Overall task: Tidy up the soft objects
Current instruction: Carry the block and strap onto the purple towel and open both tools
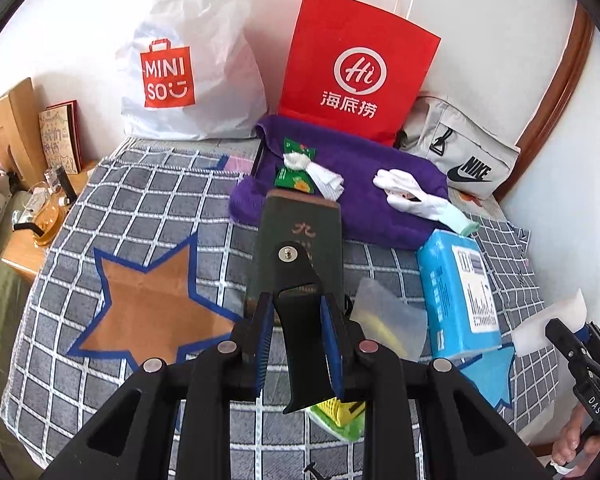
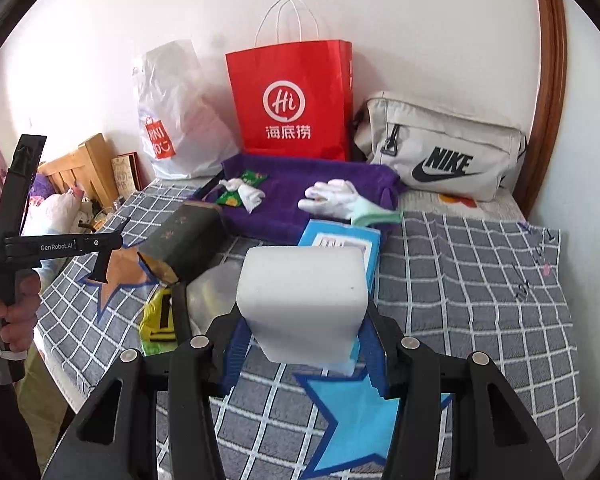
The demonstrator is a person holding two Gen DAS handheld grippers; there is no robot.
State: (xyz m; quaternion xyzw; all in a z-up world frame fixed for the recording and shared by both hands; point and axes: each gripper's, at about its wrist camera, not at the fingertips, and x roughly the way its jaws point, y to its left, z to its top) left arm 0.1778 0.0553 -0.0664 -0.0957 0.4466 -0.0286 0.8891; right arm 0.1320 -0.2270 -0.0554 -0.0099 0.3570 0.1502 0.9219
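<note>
My left gripper (image 1: 298, 320) is shut on the black handle of a dark green pouch (image 1: 300, 240), held above the checked bedspread; the pouch also shows in the right wrist view (image 2: 188, 240). My right gripper (image 2: 300, 336) is shut on a white sponge block (image 2: 304, 296), held over the blue tissue pack (image 2: 340, 240). A purple towel (image 1: 360, 196) lies at the back with a white glove (image 1: 412, 194), a small white cloth (image 1: 324, 178) and a green packet (image 1: 296, 168) on it.
A red paper bag (image 1: 356, 68), a white Miniso bag (image 1: 184, 64) and a grey Nike bag (image 1: 464, 156) stand by the wall. A clear plastic bag (image 1: 388, 320) and a yellow-green item (image 1: 336, 412) lie below my left gripper. A wooden nightstand (image 1: 32, 200) is left.
</note>
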